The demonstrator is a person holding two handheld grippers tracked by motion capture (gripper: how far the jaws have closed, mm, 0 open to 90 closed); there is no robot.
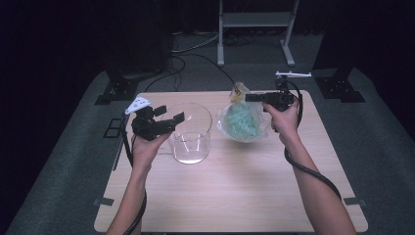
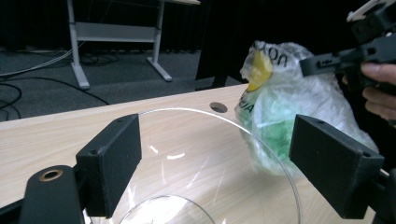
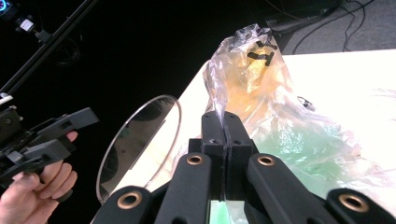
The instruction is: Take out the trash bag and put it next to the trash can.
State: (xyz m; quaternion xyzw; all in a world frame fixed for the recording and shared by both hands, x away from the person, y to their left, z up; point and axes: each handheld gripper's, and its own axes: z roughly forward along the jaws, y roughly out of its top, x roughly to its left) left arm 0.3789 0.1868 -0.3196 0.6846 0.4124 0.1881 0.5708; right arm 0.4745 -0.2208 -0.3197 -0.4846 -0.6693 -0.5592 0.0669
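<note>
1. The right tongs (image 3: 224,122) are pressing together on a fold of the clear plastic bag (image 1: 243,122), pinching the film near its knotted top and holding it up beside the glass bowl (image 1: 190,132).
2. Black lettering is showing on the bag's upper part in the left gripper view, reversed through the film and too partial to read; a yellow patch (image 2: 258,70) is sitting just under it, and green contents (image 2: 275,126) are filling the lower half.
3. The left tongs (image 2: 215,163) are standing spread, jaws on either side of the bowl's near rim without pressing it; the bag is lying just beyond them, past the rim.
4. The wooden table (image 1: 235,196) is carrying both things, the bag's bottom resting on it below the right tongs.
5. A metal frame (image 1: 254,19) and cables (image 1: 195,54) are lying on the grey floor well beyond both tongs.
</note>
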